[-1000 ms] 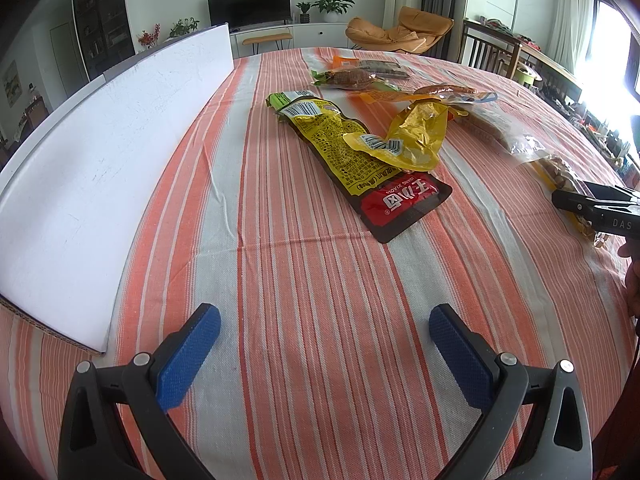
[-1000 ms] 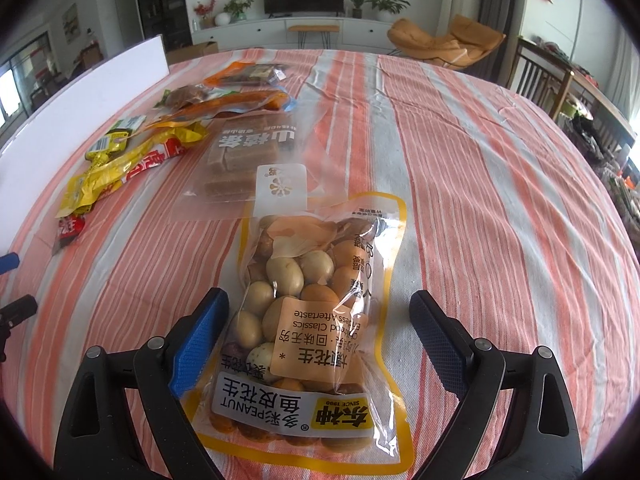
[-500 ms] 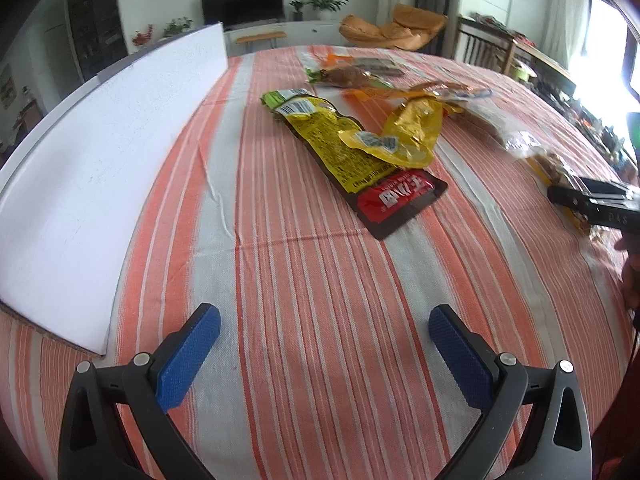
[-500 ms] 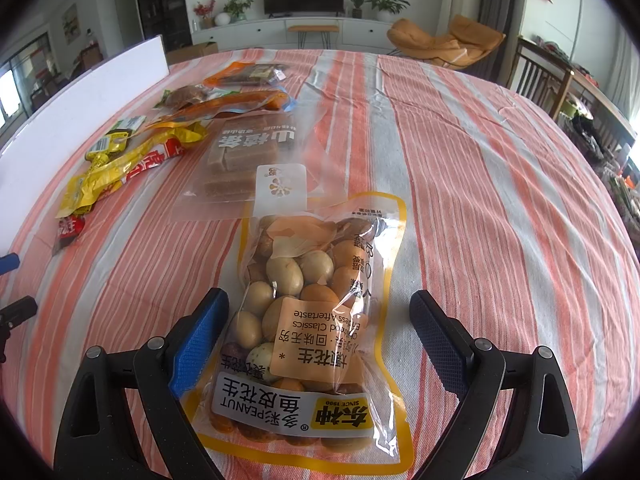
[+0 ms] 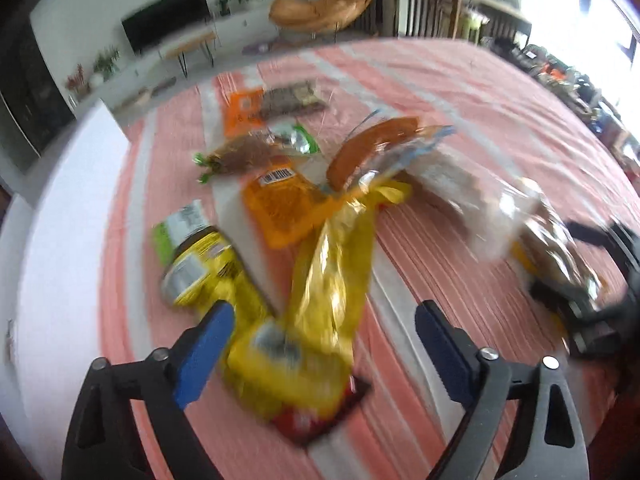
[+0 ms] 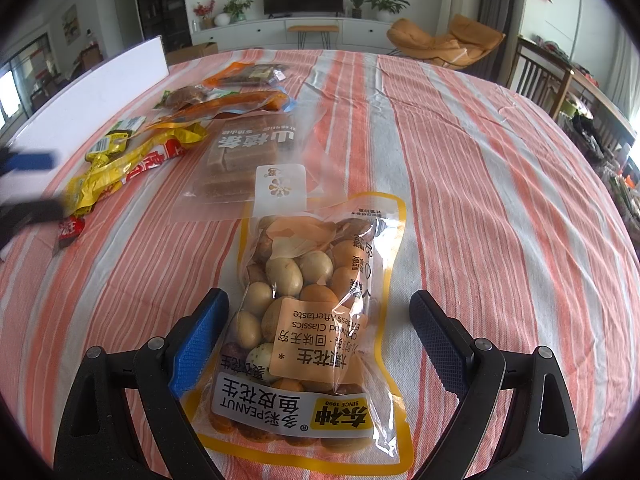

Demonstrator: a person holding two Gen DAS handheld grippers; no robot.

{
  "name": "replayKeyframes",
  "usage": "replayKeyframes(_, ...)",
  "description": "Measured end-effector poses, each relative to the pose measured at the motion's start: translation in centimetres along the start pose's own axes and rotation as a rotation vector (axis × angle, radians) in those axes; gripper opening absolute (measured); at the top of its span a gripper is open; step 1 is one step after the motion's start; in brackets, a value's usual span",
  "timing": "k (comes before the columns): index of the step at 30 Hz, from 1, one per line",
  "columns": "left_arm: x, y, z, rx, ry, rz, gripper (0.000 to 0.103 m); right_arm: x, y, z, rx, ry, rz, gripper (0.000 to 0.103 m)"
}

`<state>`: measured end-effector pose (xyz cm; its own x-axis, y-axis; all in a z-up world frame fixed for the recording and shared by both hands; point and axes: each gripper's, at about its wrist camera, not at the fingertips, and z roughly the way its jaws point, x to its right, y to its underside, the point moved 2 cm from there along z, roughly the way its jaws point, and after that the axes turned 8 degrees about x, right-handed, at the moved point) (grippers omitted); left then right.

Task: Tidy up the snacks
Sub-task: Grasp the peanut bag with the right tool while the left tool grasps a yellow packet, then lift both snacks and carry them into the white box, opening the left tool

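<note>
The left wrist view is blurred by motion. My left gripper [image 5: 320,344] hangs over a crumpled yellow packet [image 5: 320,280] with a red end, which lies between its blue pads. Its jaws are closing, and the pads do not press on the packet. My right gripper [image 6: 318,338] stands open astride a clear, yellow-edged peanut bag [image 6: 312,300] lying flat on the striped cloth, with neither pad touching it. The left gripper's blue pad [image 6: 28,160] shows blurred at the left edge of the right wrist view.
A clear bag of brown strips [image 6: 244,152] lies just beyond the peanuts. Behind it are an orange sausage packet [image 6: 240,104], a brown packet with green ends [image 6: 188,96] and an orange-and-dark packet [image 6: 248,74]. A white board [image 6: 100,92] runs along the table's left side.
My left gripper has swung forward over the snack pile and rolled. The yellow packet now lies between its fingers, which stand closer together. The right gripper has not moved.
</note>
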<state>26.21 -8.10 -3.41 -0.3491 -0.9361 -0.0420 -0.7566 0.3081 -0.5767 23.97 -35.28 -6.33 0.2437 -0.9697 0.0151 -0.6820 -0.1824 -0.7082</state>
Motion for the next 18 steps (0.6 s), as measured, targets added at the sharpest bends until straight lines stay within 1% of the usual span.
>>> replayKeyframes(1, -0.2, -0.3, 1.0, -0.028, 0.010, -0.018, 0.067, 0.0, 0.0, 0.0, 0.000, 0.000, 0.001, 0.093)
replayKeyframes(2, -0.3, -0.6, 1.9, -0.060, 0.028, -0.039, 0.059, 0.0, 0.0, 0.0, 0.000, -0.001, 0.001, 0.093)
replayKeyframes(3, -0.4, -0.7, 2.6, -0.093, 0.054, -0.062, 0.046, 0.0, 0.0, 0.0, 0.000, -0.002, 0.001, 0.093)
replayKeyframes(5, -0.1, -0.2, 2.4, -0.095, 0.069, -0.084, 0.042, 0.0, -0.1, 0.1, 0.000, -0.003, 0.001, 0.093)
replayKeyframes(7, 0.4, 0.5, 1.6, -0.080, 0.086, -0.090, 0.034, 0.1, 0.1, -0.1, 0.000, -0.003, 0.002, 0.094)
replayKeyframes(9, 0.8, 1.7, -0.2, -0.065, 0.097, -0.115, 0.032, 0.1, 0.0, -0.1, 0.000, -0.003, 0.001, 0.094)
replayKeyframes(10, 0.9, 2.3, -0.8, -0.069, 0.113, -0.143, 0.032, 0.1, 0.0, -0.1, 0.000, -0.003, 0.001, 0.094)
replayKeyframes(11, 0.9, 3.5, -1.8, -0.075, 0.147, -0.191, 0.032, 0.1, 0.0, -0.1, 0.000, -0.004, 0.002, 0.094)
replayKeyframes(12, 1.0, 4.5, -2.5, -0.077, 0.164, -0.213, 0.032, 0.1, 0.0, -0.1, 0.000, -0.003, 0.001, 0.094)
replayKeyframes(14, 1.5, 6.0, -3.9, -0.072, 0.166, -0.223, 0.032, 0.1, 0.1, -0.1, 0.000, -0.002, -0.001, 0.094)
replayKeyframes(16, 2.7, 7.5, -5.1, -0.059, 0.156, -0.194, 0.033, 0.1, 0.0, -0.1, -0.001, -0.004, -0.001, 0.094)
replayKeyframes(17, 3.5, 8.3, -5.5, -0.054, 0.143, -0.153, 0.033, 0.1, 0.1, -0.2, -0.002, -0.005, -0.002, 0.094)
replayKeyframes(18, 4.1, 8.6, -5.5, -0.054, 0.124, -0.117, 0.035, 0.1, 0.1, -0.1, -0.006, -0.007, -0.003, 0.094)
